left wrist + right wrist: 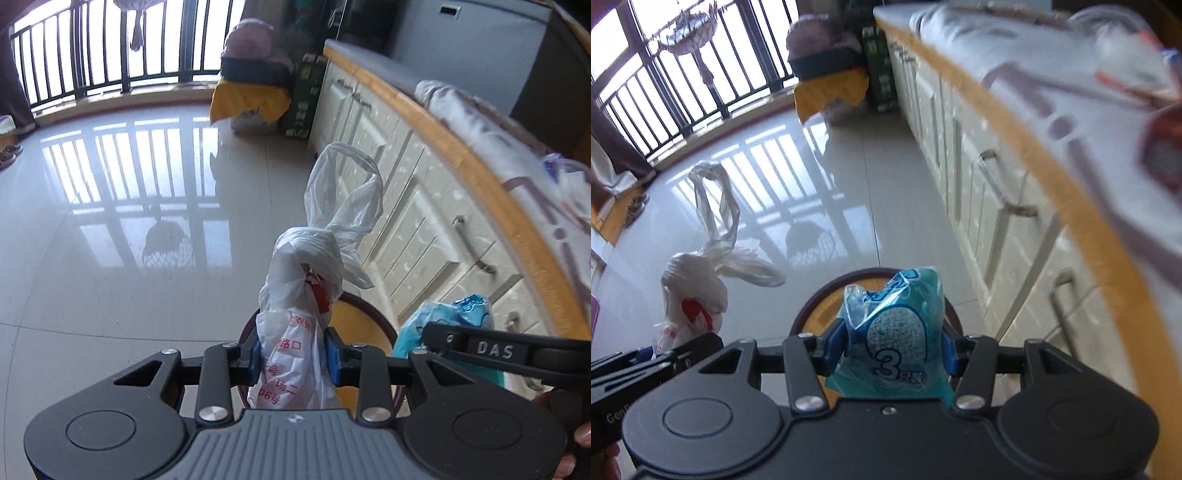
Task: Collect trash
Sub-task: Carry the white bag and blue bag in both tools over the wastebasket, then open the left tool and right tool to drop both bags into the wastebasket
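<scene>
- Left tongs (293, 356): one pair, black arms with blue pads, clamped on the white bag.
- White bag (295, 295): one, thin crinkled plastic, knotted, with red print; its loop handles rise ahead of the left tongs' pads. In the right wrist view it stands to the left of the right tongs (894, 347).
- Right tongs: one pair, same make, blue pads pressed on the two sides of the blue packet.
- Blue packet (897, 325): one, glossy translucent film, puffed and creased, with white print and a large "3"; held between the right tongs' pads, just right of the left tongs.
- Round bin (809, 314): one, dark rim with a yellowish inside, directly below and ahead of both tongs, under both held pieces.
- Floor (110, 221): pale glossy tiles, mirroring the railing, beyond both tongs.
- Table (1015, 147): one long run to the right of both tongs, wood-coloured edge, cream panelled doors with metal bar handles, a white cloth on top.
- Yellow sheet (247, 99): one, draped over a pile far ahead.
</scene>
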### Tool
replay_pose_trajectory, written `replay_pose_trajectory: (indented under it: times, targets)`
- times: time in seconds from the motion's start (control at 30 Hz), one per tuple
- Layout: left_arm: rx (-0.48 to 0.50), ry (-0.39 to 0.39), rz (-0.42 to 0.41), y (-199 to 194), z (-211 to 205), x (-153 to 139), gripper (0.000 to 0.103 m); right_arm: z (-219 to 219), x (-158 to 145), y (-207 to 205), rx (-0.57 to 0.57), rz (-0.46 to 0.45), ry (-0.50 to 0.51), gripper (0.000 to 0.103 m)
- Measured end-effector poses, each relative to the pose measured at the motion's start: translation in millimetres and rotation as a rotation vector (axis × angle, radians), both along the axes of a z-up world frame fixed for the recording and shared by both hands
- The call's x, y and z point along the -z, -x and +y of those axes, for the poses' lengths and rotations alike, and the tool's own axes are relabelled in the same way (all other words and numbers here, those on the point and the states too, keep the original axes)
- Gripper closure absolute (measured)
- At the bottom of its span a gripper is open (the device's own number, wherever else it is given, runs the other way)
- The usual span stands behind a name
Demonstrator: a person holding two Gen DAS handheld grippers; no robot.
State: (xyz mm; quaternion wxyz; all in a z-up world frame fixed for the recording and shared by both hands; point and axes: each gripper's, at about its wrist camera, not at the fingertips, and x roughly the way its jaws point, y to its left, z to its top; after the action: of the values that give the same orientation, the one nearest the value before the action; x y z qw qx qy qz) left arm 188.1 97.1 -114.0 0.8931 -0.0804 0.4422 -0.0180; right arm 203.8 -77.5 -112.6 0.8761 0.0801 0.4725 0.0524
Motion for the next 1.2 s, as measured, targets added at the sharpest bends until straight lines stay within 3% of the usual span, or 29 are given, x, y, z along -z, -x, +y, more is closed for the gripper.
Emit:
replay_pose_trajectory:
  times: [0.5,0.93,1.13,1.2]
  targets:
    - [0.030,-0.008,0.165,-43.3,-10.6,78.0,0.068,22.6,70.6,-53.8,-0.059,0.153,0.026,0.050]
    - [0.062,-0.013,0.196,-65.5,-21.7,103.6,0.068,15.3,95.6,-74.5,-0.023,0.174,0.037,0.047]
    - [0.080,-0.022,0.206,-67.4,-26.8,108.0,0.067,8.6,94.3,-81.1,-0.001,0.162,0.006,0.038]
    - [0.080,-0.024,0.210,-67.5,-27.4,109.6,0.067,7.2,97.3,-82.0,-0.002,0.175,-0.003,0.030]
